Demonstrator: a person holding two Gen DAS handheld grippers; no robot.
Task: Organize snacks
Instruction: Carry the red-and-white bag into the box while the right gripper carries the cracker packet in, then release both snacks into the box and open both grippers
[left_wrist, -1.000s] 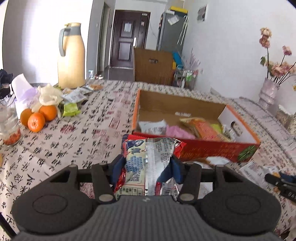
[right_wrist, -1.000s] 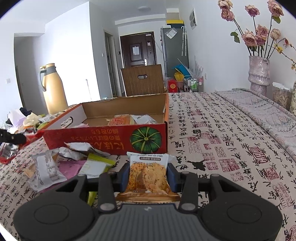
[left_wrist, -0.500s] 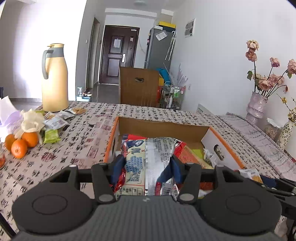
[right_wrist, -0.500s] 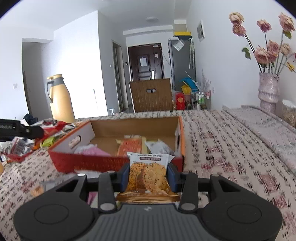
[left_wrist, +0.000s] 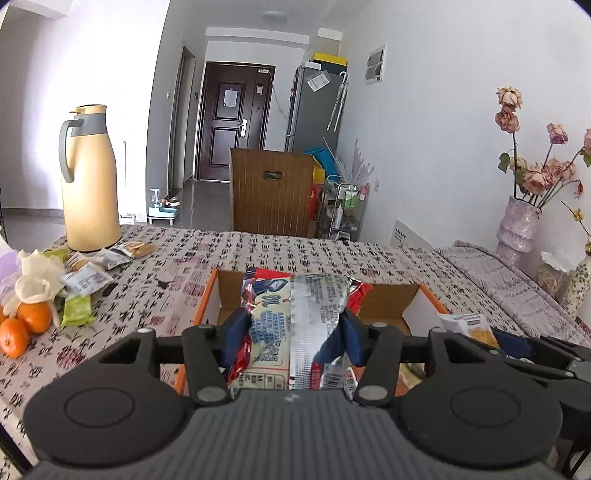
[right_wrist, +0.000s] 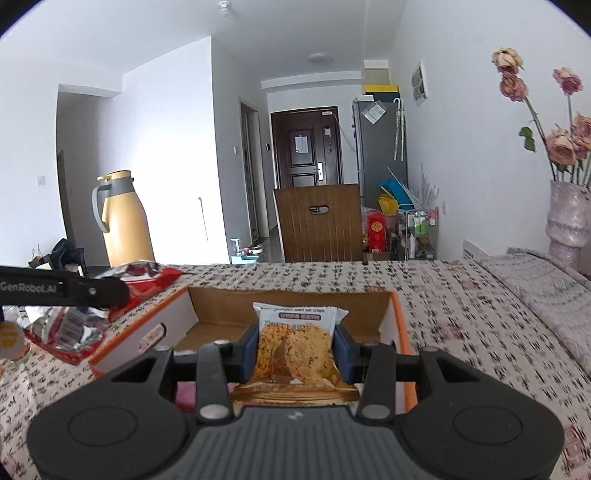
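Note:
My left gripper (left_wrist: 291, 328) is shut on a large red, white and silver snack bag (left_wrist: 295, 325) and holds it above the open orange cardboard box (left_wrist: 384, 299). My right gripper (right_wrist: 295, 350) is shut on a small cracker packet (right_wrist: 295, 347) and holds it over the same box (right_wrist: 288, 299), seen from its near side. In the right wrist view the left gripper's arm (right_wrist: 62, 290) and its red bag (right_wrist: 140, 280) hang over the box's left wall. In the left wrist view the right gripper's packet (left_wrist: 469, 326) shows at the right.
A yellow thermos jug (left_wrist: 88, 184) stands at the table's far left. Loose snack packets (left_wrist: 92, 273), oranges (left_wrist: 26, 325) and white tissue (left_wrist: 33, 280) lie on the left. A vase of dried roses (left_wrist: 517, 221) stands at the right. A wooden chair back (left_wrist: 271, 192) is behind the table.
Both grippers have risen and moved forward over the box with their snacks still held. The box interior has dropped largely out of sight below both views.

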